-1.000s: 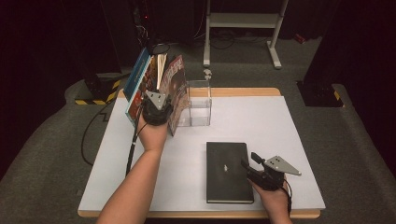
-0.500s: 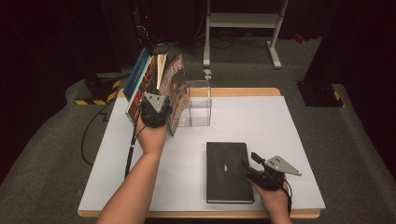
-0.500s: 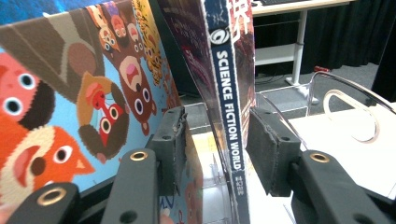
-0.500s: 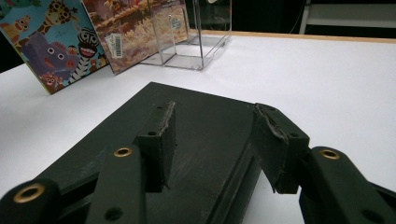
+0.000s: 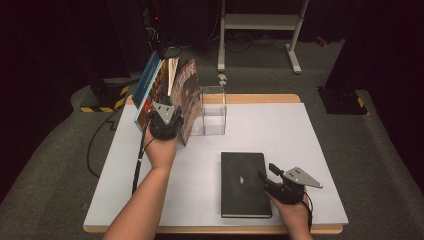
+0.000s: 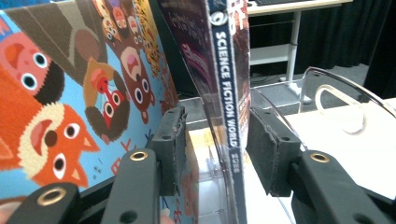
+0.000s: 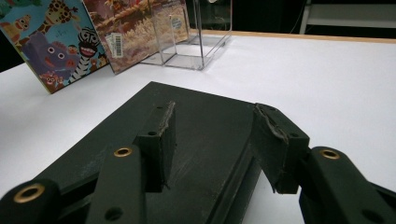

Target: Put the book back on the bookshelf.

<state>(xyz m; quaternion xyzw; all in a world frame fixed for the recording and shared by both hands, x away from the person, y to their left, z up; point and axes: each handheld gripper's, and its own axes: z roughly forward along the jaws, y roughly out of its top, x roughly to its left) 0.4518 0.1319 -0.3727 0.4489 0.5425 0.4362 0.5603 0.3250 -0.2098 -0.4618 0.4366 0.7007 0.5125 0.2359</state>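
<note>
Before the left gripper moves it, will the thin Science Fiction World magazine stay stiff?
Probably not. The thin Science Fiction World magazine has a narrow spine and leans on the clear plastic holder, so it may bend or tip. Its cover looks glossy, perhaps slippery between the left gripper pads.

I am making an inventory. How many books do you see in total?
4: three upright at the back left, a blue one, a middle one and a red magazine; one black book lies flat. Others may be hidden.
</note>
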